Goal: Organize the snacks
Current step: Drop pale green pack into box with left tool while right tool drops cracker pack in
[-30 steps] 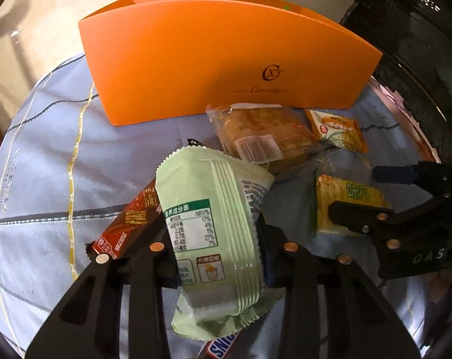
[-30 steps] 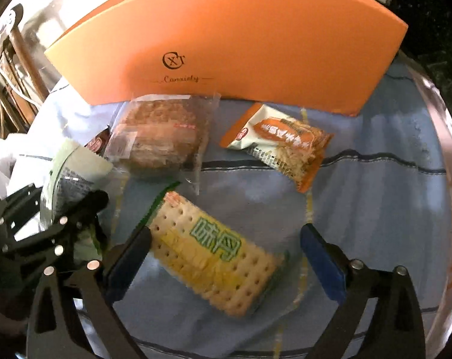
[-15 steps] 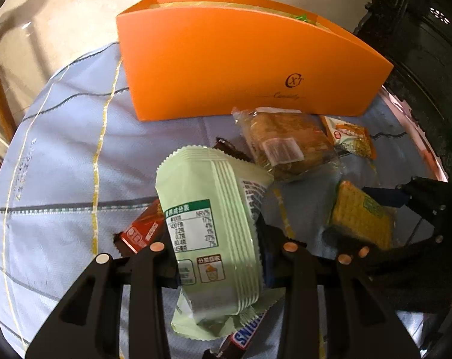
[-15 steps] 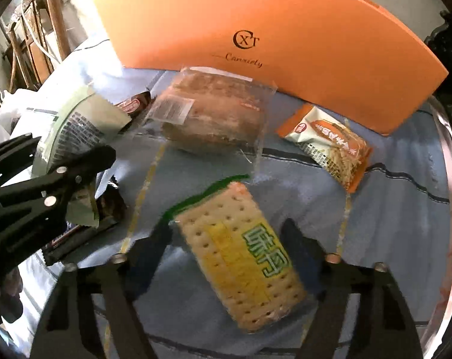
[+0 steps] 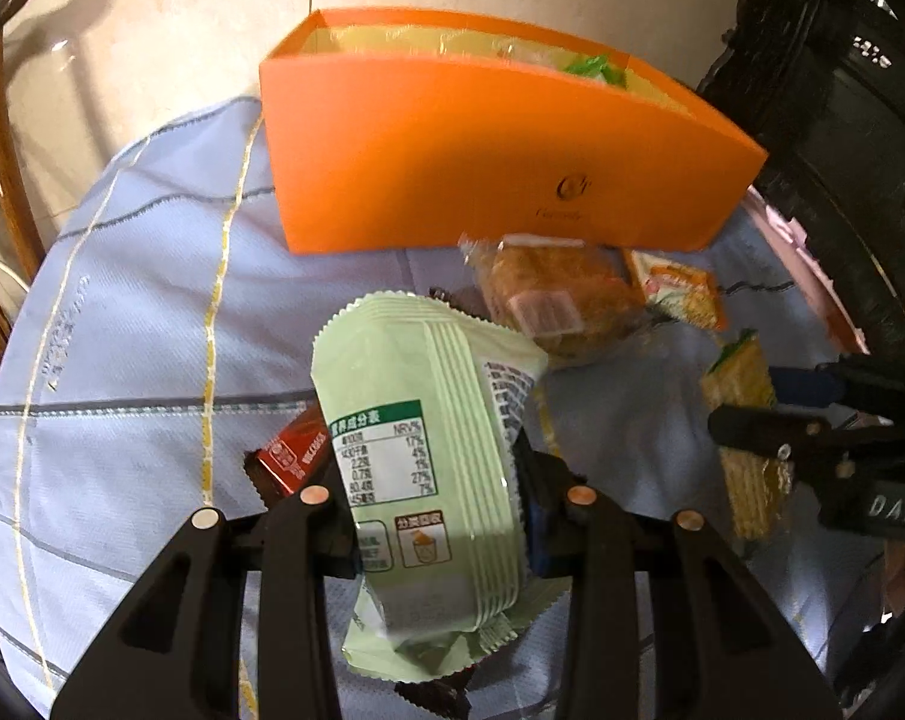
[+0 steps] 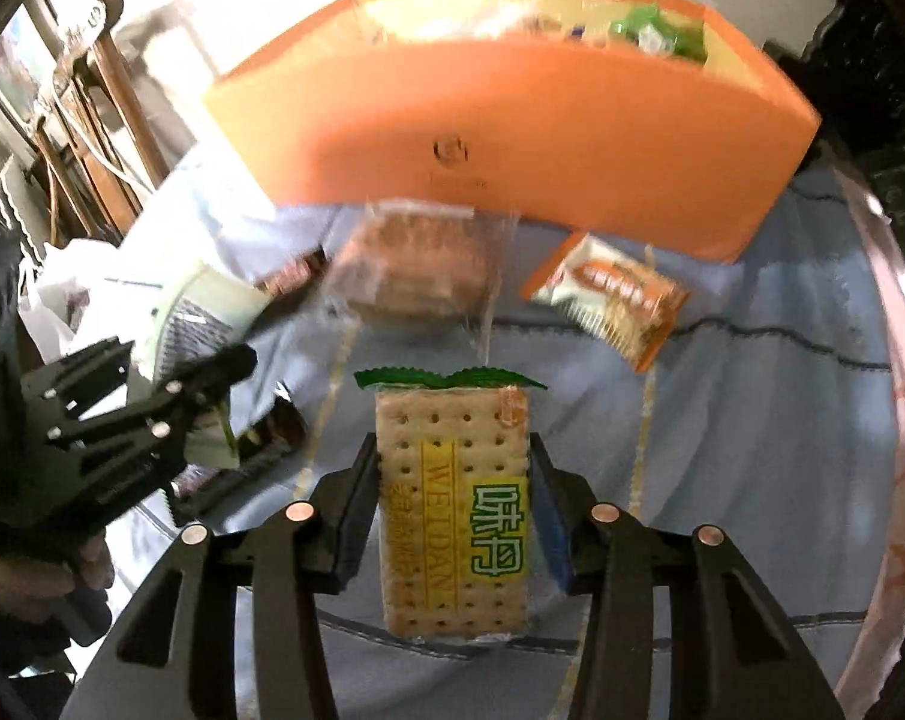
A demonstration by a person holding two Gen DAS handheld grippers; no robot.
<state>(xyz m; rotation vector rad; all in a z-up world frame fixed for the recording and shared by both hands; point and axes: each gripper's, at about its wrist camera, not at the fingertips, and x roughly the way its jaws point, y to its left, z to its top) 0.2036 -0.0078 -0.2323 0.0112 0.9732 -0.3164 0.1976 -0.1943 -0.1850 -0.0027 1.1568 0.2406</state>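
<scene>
My left gripper (image 5: 434, 516) is shut on a pale green snack packet (image 5: 422, 420) and holds it above the blue cloth. My right gripper (image 6: 455, 510) is shut on a yellow cracker pack (image 6: 455, 510) with a green end, lifted off the cloth; it also shows in the left wrist view (image 5: 746, 420). An open orange box (image 5: 500, 150) stands at the back with several snacks inside (image 6: 650, 30). A clear-wrapped cake (image 6: 416, 270), an orange noodle-snack packet (image 6: 617, 294) and a red-brown bar (image 5: 290, 456) lie on the cloth.
The round table carries a light blue cloth (image 5: 122, 312) with yellow and dark lines. A dark bar wrapper (image 5: 428, 693) lies under my left gripper. Dark carved furniture (image 5: 842, 90) stands at the right, wooden chairs (image 6: 86, 138) at the left.
My right gripper closed on the cracker pack and lifted it, turning it upright. Both grippers rose, so the inside of the orange box now shows. The left still holds the green packet.
</scene>
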